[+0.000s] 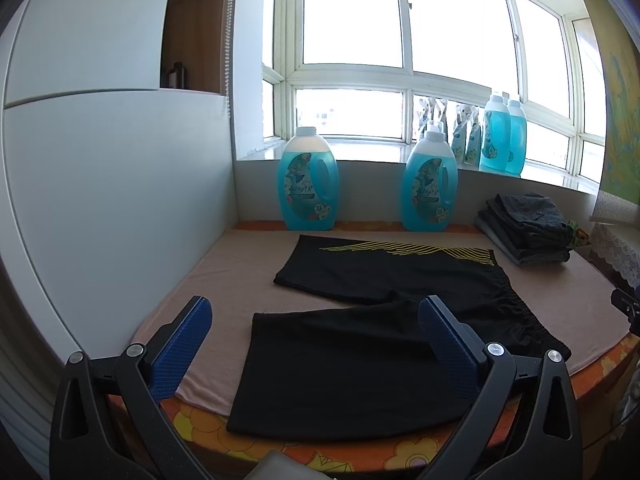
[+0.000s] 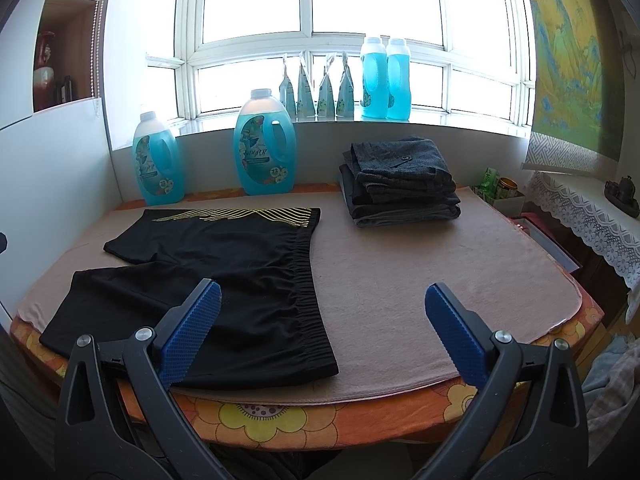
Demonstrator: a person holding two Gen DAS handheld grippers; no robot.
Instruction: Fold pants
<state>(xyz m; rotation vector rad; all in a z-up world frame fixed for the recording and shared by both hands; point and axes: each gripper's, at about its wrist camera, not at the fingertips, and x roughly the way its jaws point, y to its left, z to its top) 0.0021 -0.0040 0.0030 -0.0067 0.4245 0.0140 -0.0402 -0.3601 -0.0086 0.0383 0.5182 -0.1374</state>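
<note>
Black shorts (image 1: 360, 360) with yellow line print lie flat on the beige cloth of the table, legs to the left, elastic waistband to the right; they also show in the right wrist view (image 2: 224, 272). My left gripper (image 1: 316, 312) is open and empty, above the near leg at the table's front edge. My right gripper (image 2: 324, 300) is open and empty, above the near waistband corner; its left finger is over the shorts, its right finger over bare cloth.
A stack of folded grey pants (image 2: 404, 184) sits at the back right. Two blue detergent bottles (image 2: 264, 148) stand along the back wall, with more bottles and pouches on the windowsill (image 2: 384, 80). A white cabinet (image 1: 100, 180) borders the left. A lace-covered shelf (image 2: 592, 208) stands at right.
</note>
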